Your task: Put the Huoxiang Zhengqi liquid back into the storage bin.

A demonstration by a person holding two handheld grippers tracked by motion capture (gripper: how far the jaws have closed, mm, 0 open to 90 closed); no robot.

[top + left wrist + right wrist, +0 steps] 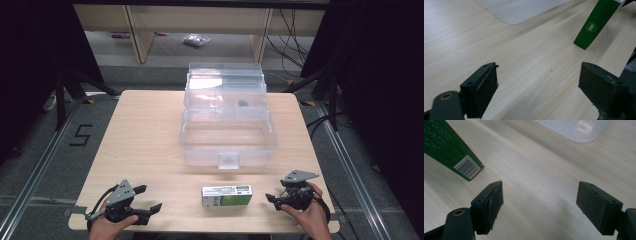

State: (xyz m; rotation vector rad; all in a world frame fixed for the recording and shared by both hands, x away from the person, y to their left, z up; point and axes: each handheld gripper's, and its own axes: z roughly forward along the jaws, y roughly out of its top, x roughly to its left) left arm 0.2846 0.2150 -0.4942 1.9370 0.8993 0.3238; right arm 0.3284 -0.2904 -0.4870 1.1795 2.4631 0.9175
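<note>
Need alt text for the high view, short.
A green and white box lies on a wooden table between the open left gripper and the open right gripper, each held in a hand. Behind it stands an open clear plastic case.

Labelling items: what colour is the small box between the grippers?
The box is green and white, with a barcode at one end, clearest in the right gripper view.
</note>
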